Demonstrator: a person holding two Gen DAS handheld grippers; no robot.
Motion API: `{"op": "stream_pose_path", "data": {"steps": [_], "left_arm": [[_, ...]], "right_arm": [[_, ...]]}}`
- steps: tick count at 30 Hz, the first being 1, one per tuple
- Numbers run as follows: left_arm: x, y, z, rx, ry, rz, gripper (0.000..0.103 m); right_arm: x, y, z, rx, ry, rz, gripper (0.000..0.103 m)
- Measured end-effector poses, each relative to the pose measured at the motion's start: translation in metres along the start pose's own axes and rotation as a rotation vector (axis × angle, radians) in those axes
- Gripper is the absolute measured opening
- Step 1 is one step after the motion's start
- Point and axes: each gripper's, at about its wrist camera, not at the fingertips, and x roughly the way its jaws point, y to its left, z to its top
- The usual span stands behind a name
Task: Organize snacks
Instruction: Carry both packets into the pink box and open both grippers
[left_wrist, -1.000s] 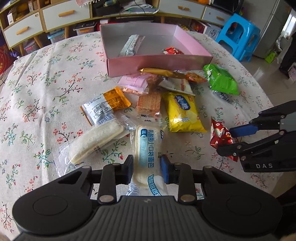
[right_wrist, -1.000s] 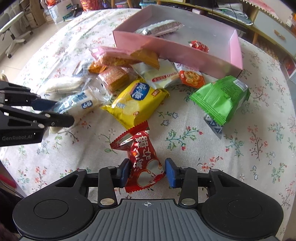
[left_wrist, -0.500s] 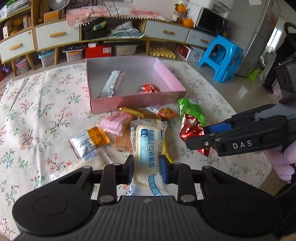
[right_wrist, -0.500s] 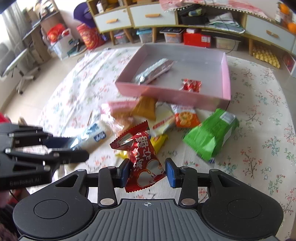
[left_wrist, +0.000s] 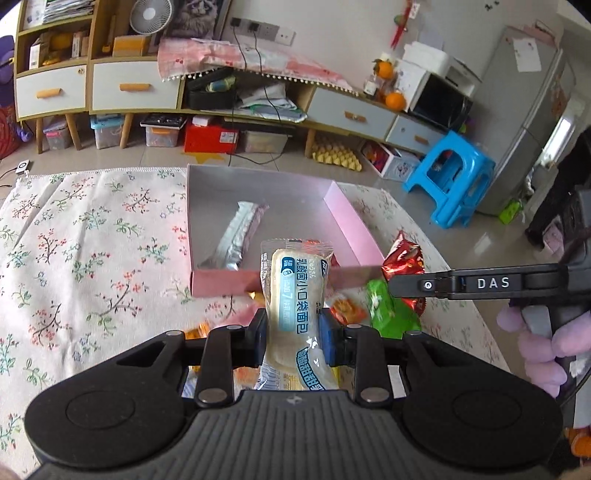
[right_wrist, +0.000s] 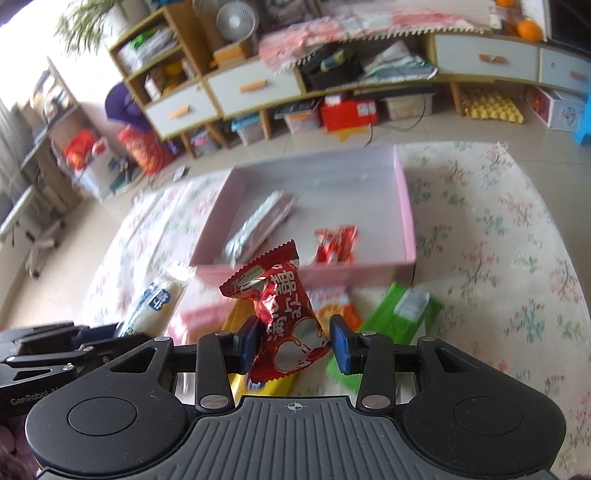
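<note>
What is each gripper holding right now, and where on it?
Left gripper pinches the bread packet near its lower half; right gripper pinches the red snack packet low down.

Two claws: the left claw (left_wrist: 291, 334) has one bread pack (left_wrist: 295, 295) and the right claw (right_wrist: 293, 343) has one red candy bag (right_wrist: 286, 314).

One pink box (right_wrist: 404, 206) sits in the middle of the frame. Two snacks lie inside it: one silver bar (right_wrist: 260, 223) and one small red pack (right_wrist: 336, 243).

Below the box, on the desk (left_wrist: 92, 240), some snacks can be counted: one green bag (right_wrist: 400, 314), one yellow bag (right_wrist: 266, 384), one orange pack (right_wrist: 332, 306) and one pink pack (right_wrist: 203, 317). More may be hidden.

At the far right of the left view stands one blue stool (left_wrist: 448, 177). In the upper right are two oranges (left_wrist: 389, 83). At the top is one fan (left_wrist: 149, 16).
</note>
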Motion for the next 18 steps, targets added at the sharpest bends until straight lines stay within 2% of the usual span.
{"op": "stream_pose_path", "data": {"steps": [8,12,18], "left_arm": [[0.039,0.004,0.032,-0.076,-0.044,-0.012,0.026],[0.060,0.008,0.037,-0.147,-0.055,-0.037,0.026],[0.089,0.011,0.036,-0.203,-0.053,-0.025,0.026]], "right_arm": [[0.022,-0.026,0.025,0.129,-0.041,0.008,0.039],[0.028,-0.045,0.029,0.221,-0.056,0.017,0.039],[0.040,-0.059,0.035,0.250,-0.091,0.005,0.039]]}}
